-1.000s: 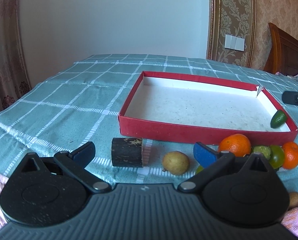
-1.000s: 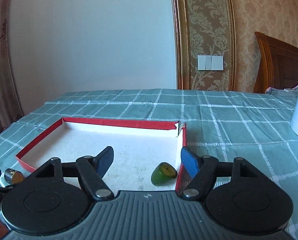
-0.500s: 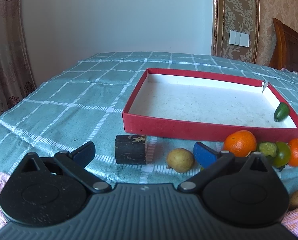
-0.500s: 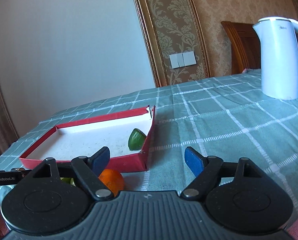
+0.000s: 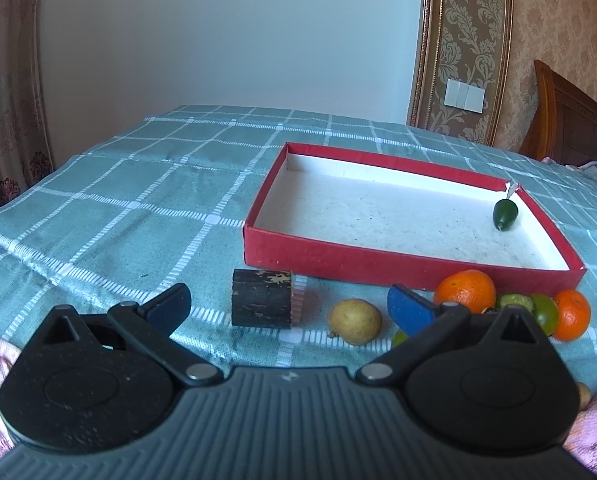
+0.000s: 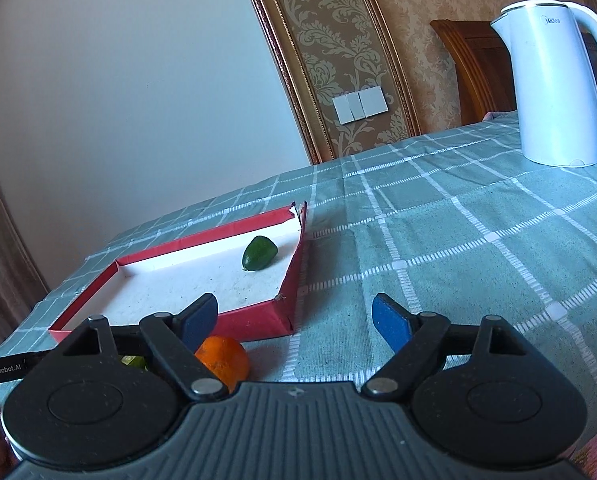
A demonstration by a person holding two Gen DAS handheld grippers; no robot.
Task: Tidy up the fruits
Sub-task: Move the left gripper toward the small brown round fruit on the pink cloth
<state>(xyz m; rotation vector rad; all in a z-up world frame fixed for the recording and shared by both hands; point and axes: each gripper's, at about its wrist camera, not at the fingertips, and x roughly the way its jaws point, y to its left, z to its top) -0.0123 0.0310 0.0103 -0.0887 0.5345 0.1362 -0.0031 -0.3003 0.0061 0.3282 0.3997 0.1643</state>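
A: Where is the left gripper (image 5: 288, 306)?

B: Low over the near edge of the counter (image 5: 110, 200), level and pointing at the red tray (image 5: 398, 262). Its blue-padded fingers (image 5: 408, 312) stand wide apart and hold nothing.

A: What lies between them?

B: On the checked cloth, a dark wooden block (image 5: 262, 298) and, to its right, a yellowish round fruit (image 5: 354, 321). Both sit just in front of the tray's near wall, apart from the fingers.

A: And the other fruit?

B: To the right, an orange (image 5: 464, 291), a cluster of green fruits (image 5: 532, 308) and a second orange (image 5: 571, 314) lie close together by the tray's near right corner. One small green fruit (image 5: 505, 214) is inside the tray, near its far right corner.

A: The right gripper (image 6: 294, 320)?

B: Rolled to one side, so the counter slants across its view. It hovers low beside the tray's right end, fingers (image 6: 390, 322) spread wide and empty. One orange (image 6: 224, 362) shows just behind its left finger, outside the tray. The green fruit in the tray (image 6: 259, 253) is ahead on the left.

A: Anything else?

B: A white kettle (image 6: 554, 84) stands far off on the right of the counter
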